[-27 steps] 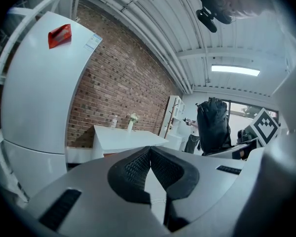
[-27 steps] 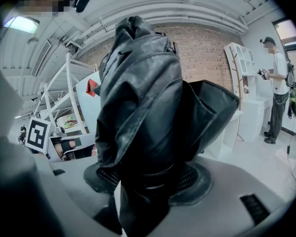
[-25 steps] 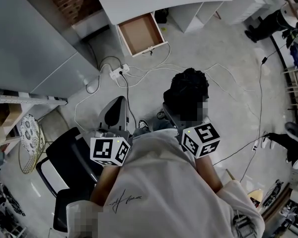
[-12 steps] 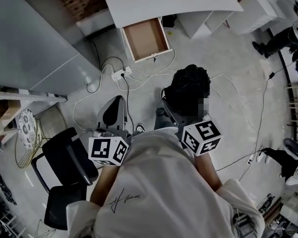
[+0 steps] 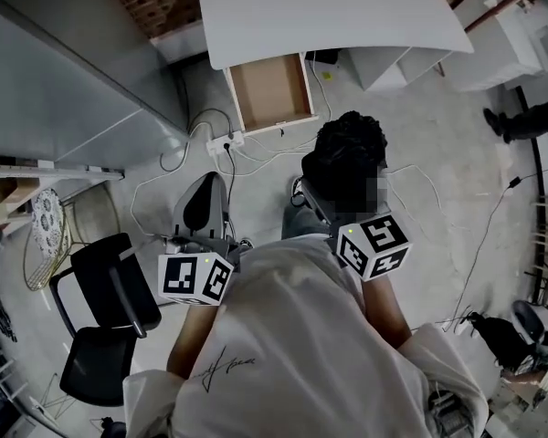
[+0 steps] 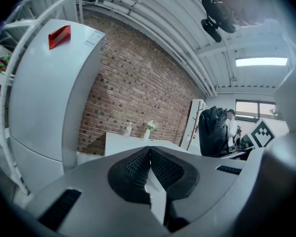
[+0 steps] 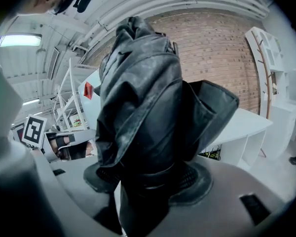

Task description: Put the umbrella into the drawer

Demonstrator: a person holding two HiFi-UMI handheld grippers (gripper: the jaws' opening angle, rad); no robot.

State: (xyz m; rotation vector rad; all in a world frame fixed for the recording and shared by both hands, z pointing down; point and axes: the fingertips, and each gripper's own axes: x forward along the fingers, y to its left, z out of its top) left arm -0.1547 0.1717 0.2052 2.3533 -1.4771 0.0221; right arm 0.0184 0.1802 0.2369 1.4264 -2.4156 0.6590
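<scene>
While the right tongs (image 7: 147,177) clamp the folded black fabric umbrella (image 7: 143,98), the left tongs (image 6: 149,158) are pressed together on nothing. Ahead of both, the open white wooden drawer (image 5: 270,89) juts from under the white desk (image 5: 329,12). A white power strip with trailing cables (image 5: 224,140) lies on the grey floor (image 5: 420,153) between. Left of the left tongs stands a black chair (image 5: 100,308).

Left gripper (image 6: 149,154) fingers together, nothing between; brick wall (image 6: 133,102) ahead.
</scene>
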